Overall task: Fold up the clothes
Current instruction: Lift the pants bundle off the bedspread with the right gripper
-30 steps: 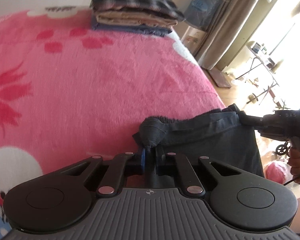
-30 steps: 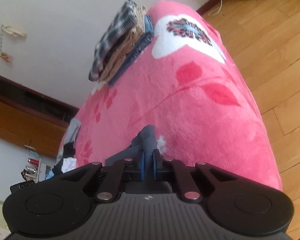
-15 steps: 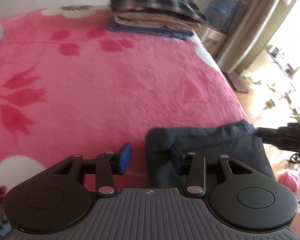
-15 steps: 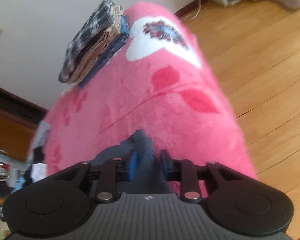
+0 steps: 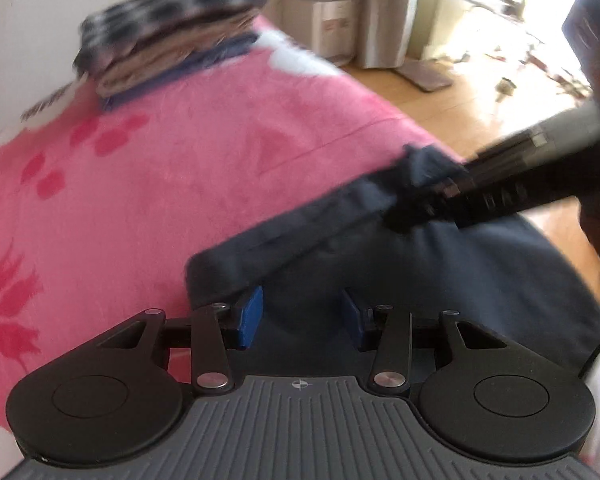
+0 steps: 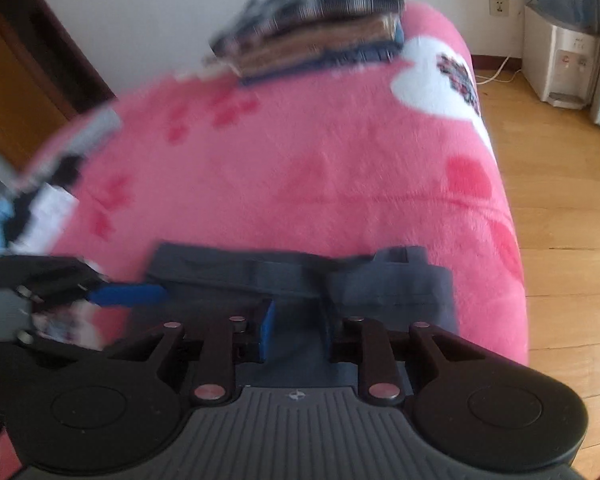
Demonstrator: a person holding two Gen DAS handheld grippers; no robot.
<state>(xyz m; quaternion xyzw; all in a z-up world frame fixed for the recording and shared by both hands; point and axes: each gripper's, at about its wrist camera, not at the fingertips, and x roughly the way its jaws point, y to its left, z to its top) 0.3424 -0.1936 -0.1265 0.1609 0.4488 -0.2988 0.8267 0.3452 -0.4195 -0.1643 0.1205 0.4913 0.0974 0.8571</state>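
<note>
One dark grey garment (image 6: 300, 276) lies at the near edge of the pink flowered blanket (image 6: 320, 160), its upper band running left to right and its lower part hanging toward the viewer over the bed's side. It looks like thin, limp woven cloth (trousers or shorts, by the band and what seems a belt loop at the right end; I cannot be sure). I judge it light and soft, with no stiffness to hold a shape, so it will sag and crease wherever it is not supported. The doubled band is probably the firmest place to take it, near each end, so that the cloth hangs evenly between two grips.

The left gripper (image 5: 302, 314) stands with its blue pads apart, over the near left corner of the garment; cloth shows between the pads, but they do not press on it. The right gripper (image 6: 296, 330) is closing, its jaws still apart, with grey cloth in the gap just below the band, right of the middle; no pad is seen pinching yet. In the left wrist view its dark body reaches in from the right and meets the band's far right end, blurred.

A folded stack (image 6: 312, 16) sits at the far edge of the blanket, well apart from the garment.
</note>
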